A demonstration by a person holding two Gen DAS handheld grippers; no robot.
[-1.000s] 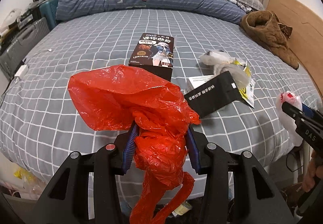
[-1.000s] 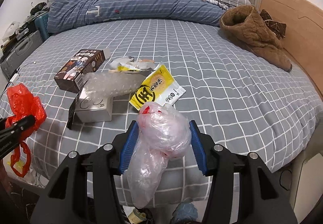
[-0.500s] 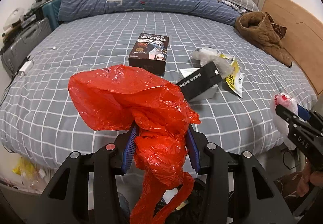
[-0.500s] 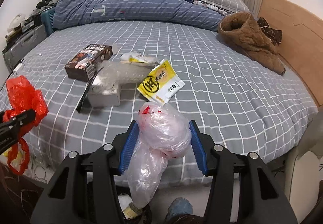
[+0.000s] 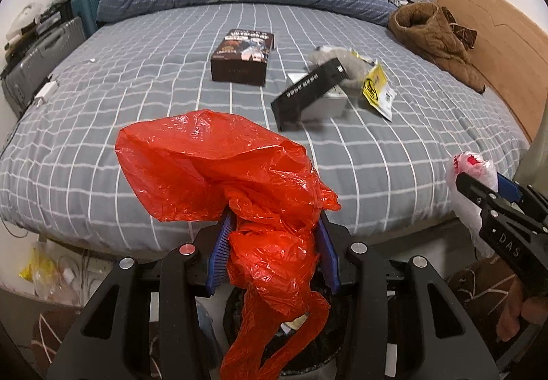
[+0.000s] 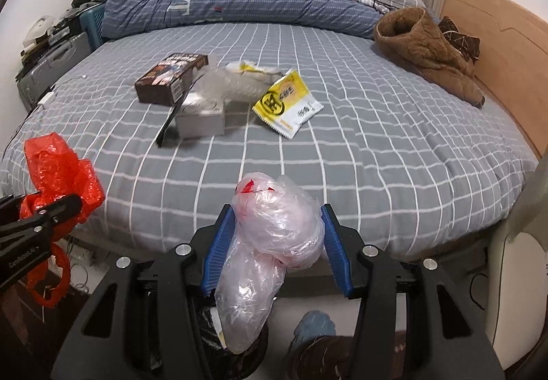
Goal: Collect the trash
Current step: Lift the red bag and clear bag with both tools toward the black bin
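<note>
The left gripper (image 5: 272, 250) pinches a red bag (image 5: 233, 174) at its neck; the bag's long axis runs roughly up and down, bulk above, tail hanging below. The right gripper (image 6: 277, 250) clamps a clear bag (image 6: 274, 243), likewise upright. Both are held off the foot of the bed (image 6: 376, 140), where a box (image 6: 171, 78) and a yellow wrapper (image 6: 287, 102) lie.

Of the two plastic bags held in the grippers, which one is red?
The red bag is the one held between the fingers of the left gripper. The other bag, in the right gripper, is clear with only small red marks.
</note>
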